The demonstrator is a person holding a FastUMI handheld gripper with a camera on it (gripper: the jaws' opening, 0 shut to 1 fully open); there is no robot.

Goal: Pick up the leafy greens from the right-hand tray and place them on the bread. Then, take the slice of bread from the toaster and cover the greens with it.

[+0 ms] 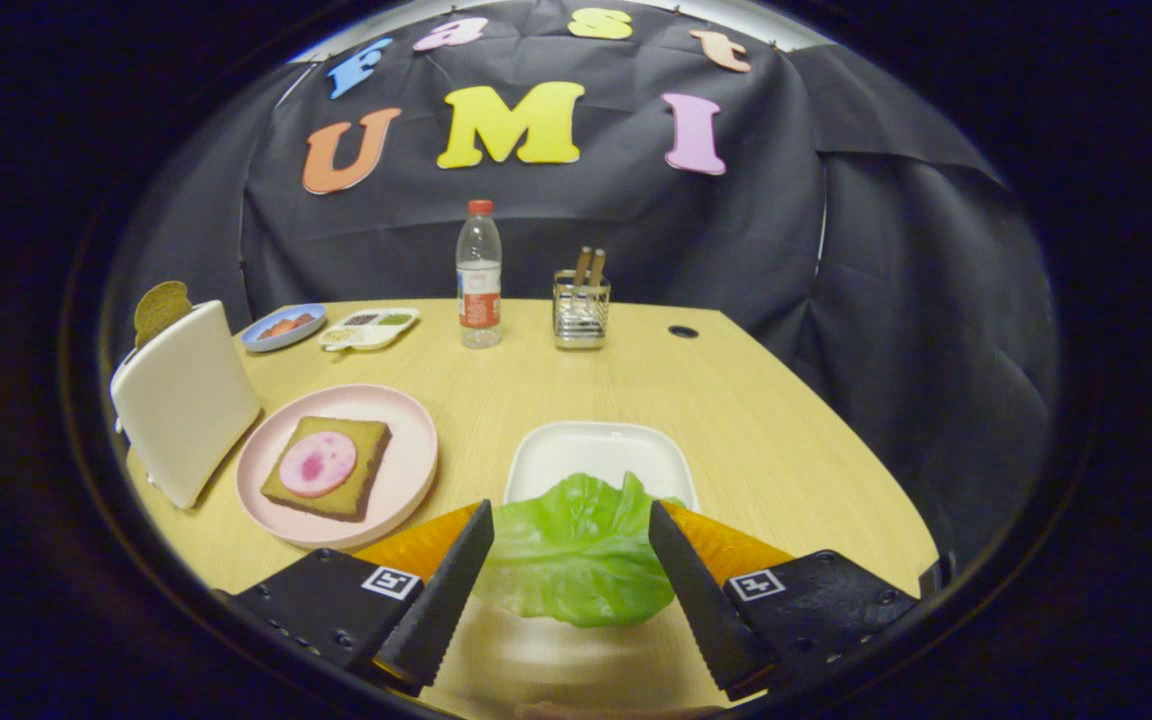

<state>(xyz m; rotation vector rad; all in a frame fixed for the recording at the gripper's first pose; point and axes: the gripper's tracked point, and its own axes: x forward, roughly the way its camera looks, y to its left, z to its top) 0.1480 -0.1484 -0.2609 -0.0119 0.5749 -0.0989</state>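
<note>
While the greens (576, 555) are hiding the near rim of the tray (600, 452), the gripper (570, 520) is holding them. Both fingers are pressing the leaf's sides, above the tray.

greens (576, 550): crinkled leaf between the fingers, over white tray (598, 448) | bread (328, 467): sausage-topped slice on pink plate, beyond left finger | toaster (183, 400): 1 slice upright, farther left

The leaf (576, 550) sits between the tool's (568, 535) fingers, in front of the tray (600, 450). Left of it, bread (328, 468) lies on a plate (406, 480), beside the toaster (184, 400). A bottle (479, 275) stands behind on the table (736, 400).
</note>
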